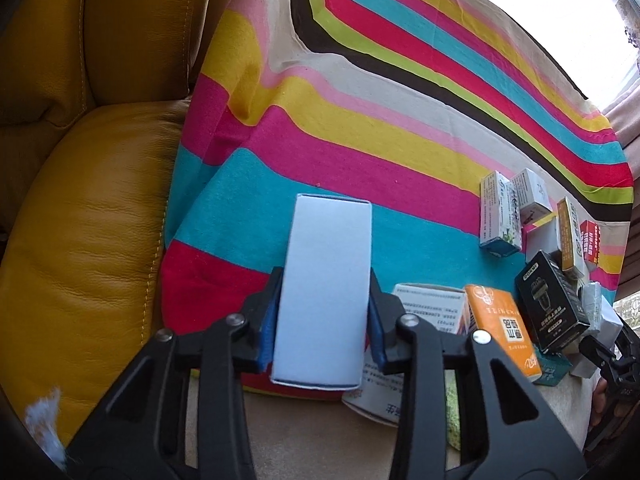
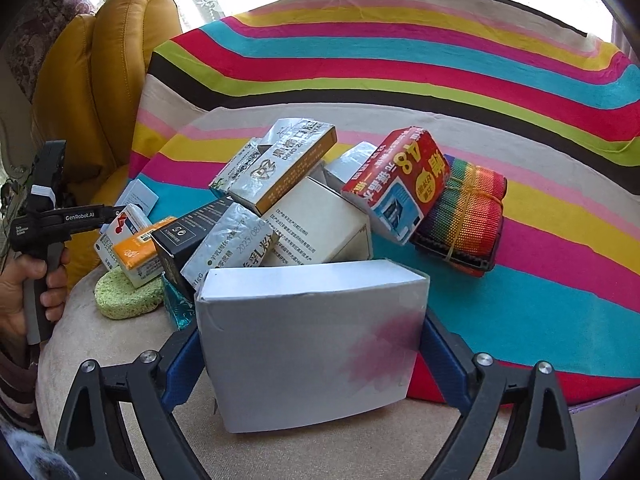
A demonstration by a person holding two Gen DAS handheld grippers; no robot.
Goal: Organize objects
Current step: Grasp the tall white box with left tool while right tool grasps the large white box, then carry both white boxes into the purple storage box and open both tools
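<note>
My left gripper (image 1: 322,320) is shut on a tall white box (image 1: 326,280), held above the striped cloth (image 1: 360,152). It also shows in the right wrist view (image 2: 136,200), at the far left, with the box (image 2: 142,196) in it. My right gripper (image 2: 308,344) is shut on a wide white box (image 2: 308,344) with a pink stain, just in front of a pile of boxes. The pile holds a red box (image 2: 396,184), a black box (image 2: 184,236), an orange box (image 2: 138,252) and several silver and white ones.
A yellow leather seat (image 1: 80,200) lies to the left of the cloth. A rainbow strap bundle (image 2: 464,216) lies right of the pile. A green sponge (image 2: 124,296) and a teal packet (image 2: 178,308) lie at the pile's near left, on the beige cushion (image 2: 100,360).
</note>
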